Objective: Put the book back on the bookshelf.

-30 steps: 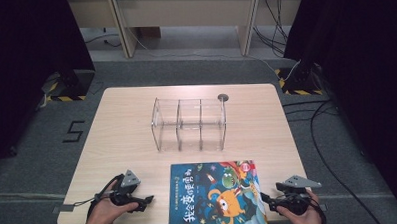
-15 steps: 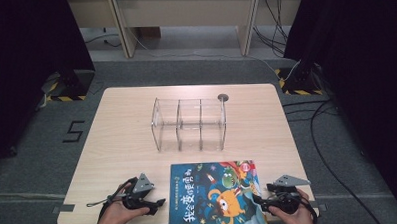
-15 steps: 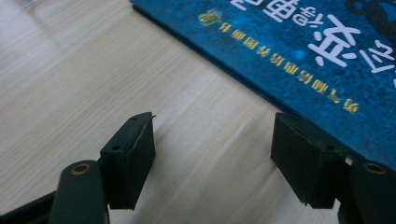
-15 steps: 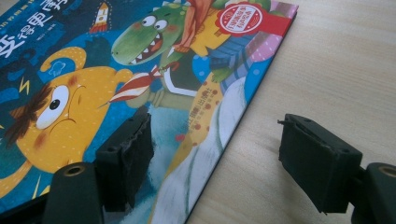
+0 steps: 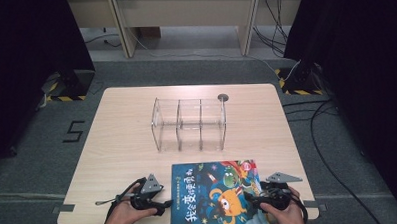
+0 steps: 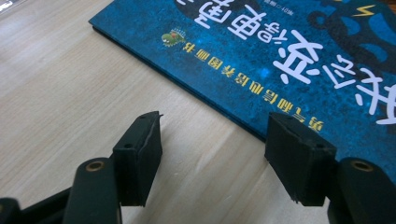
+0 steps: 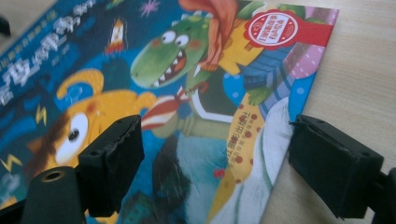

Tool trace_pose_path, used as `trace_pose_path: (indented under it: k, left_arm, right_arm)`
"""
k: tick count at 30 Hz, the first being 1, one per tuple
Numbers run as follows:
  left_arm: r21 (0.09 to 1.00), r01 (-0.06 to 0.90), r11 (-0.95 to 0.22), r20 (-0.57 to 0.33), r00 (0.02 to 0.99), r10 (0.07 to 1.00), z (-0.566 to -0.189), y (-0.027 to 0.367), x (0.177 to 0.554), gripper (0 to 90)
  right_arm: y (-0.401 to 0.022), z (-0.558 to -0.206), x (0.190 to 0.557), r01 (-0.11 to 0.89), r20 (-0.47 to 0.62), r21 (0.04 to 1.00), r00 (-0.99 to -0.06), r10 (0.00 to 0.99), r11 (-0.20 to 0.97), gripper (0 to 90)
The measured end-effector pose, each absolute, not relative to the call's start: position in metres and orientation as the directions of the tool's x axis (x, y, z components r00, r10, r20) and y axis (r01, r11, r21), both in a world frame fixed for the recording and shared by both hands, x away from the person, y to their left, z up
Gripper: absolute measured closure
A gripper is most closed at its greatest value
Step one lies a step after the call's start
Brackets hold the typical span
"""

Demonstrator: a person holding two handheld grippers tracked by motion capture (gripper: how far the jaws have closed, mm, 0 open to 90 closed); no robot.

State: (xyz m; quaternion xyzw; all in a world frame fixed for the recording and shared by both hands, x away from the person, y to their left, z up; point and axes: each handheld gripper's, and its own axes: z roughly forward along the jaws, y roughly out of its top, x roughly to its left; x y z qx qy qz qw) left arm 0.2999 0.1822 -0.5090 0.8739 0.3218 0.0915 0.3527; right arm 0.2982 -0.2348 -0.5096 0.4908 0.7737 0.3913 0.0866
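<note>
One picture book [image 5: 217, 196] (lying flat) between two open grippers, left gripper [image 5: 162, 207] narrowing, right gripper [image 5: 249, 196] widening.

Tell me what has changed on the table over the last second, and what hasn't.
The left gripper has slid in to the picture book's left edge, its jaws closing partway with bare table between them. The right gripper has moved in over the book's right edge, its jaws opening wider astride it. Neither grips yet. The book, the clear divider rack and the table stayed put.
</note>
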Motion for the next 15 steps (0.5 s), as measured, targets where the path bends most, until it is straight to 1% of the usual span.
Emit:
trace_pose_path:
  k: [1,2,3,4,5,7,12,15]
  left_arm:
    - [0.674,0.499,-0.545,-0.072,0.778,0.624,-0.509,0.181,0.301,35.8]
    - [0.673,0.501,-0.544,-0.079,0.78,0.621,-0.508,0.179,0.302,35.8]
    - [0.673,0.501,-0.544,-0.08,0.781,0.619,-0.508,0.178,0.303,35.8]
    - [0.673,0.501,-0.544,-0.08,0.781,0.619,-0.508,0.178,0.303,35.8]
    - [0.671,0.497,-0.55,-0.081,0.786,0.613,-0.508,0.175,0.305,35.7]
    - [0.673,0.501,-0.545,-0.088,0.785,0.613,-0.508,0.174,0.306,35.8]
    - [0.675,0.502,-0.54,-0.096,0.786,0.611,-0.508,0.171,0.309,35.8]
    - [0.674,0.501,-0.542,-0.096,0.788,0.609,-0.508,0.17,0.309,35.8]
  right_arm:
    - [-0.236,-0.51,0.3,0.699,0.27,0.69,-0.489,0.829,0.188,18.9]
    - [-0.24,-0.511,0.303,0.709,0.316,0.692,-0.465,0.827,0.135,19.6]
    - [-0.242,-0.511,0.304,0.715,0.337,0.69,-0.451,0.826,0.109,19.6]
    - [-0.242,-0.511,0.304,0.715,0.337,0.69,-0.451,0.826,0.109,19.6]
    - [-0.246,-0.512,0.308,0.72,0.37,0.69,-0.434,0.822,0.069,21.9]
    - [-0.25,-0.513,0.31,0.726,0.391,0.687,-0.414,0.822,0.039,23.0]
    - [-0.253,-0.514,0.316,0.727,0.418,0.686,-0.395,0.818,0.0,23.5]
    - [-0.256,-0.514,0.318,0.73,0.438,0.684,-0.383,0.813,-0.025,25.4]
